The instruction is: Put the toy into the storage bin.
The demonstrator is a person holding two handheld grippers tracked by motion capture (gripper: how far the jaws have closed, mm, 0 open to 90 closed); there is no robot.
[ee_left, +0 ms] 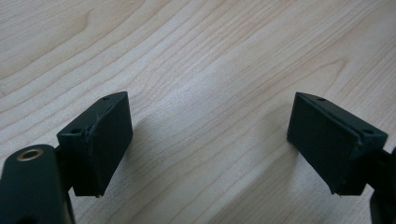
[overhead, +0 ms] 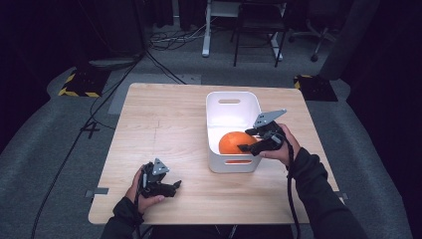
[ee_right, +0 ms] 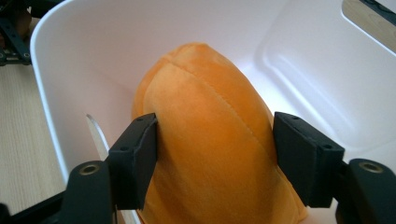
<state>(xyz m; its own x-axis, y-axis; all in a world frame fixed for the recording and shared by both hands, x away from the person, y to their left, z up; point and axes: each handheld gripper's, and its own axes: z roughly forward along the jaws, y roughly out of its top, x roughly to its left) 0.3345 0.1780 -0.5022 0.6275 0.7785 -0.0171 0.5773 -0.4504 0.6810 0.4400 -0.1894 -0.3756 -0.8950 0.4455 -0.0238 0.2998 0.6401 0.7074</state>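
Looking down from the high view, the right hand-held gripper (overhead: pixel 252 140) reaches over the near right rim of a white bin (overhead: pixel 232 104) on the wooden counter (overhead: pixel 164 129), its jaws at an orange plush toy (overhead: pixel 235 141) lying in the bin's near end. The left hand-held gripper (overhead: pixel 169 187) rests on the counter well to the left of the right one, apart from the bin.

In the left gripper view, the left hand-held gripper (ee_left: pixel 210 140) is spread wide over bare counter (ee_left: pixel 201 56).

In the right gripper view, the right hand-held gripper (ee_right: pixel 215 158) straddles the orange plush toy (ee_right: pixel 210 140), one jaw against each side, pinching it inside the white bin (ee_right: pixel 303 70).
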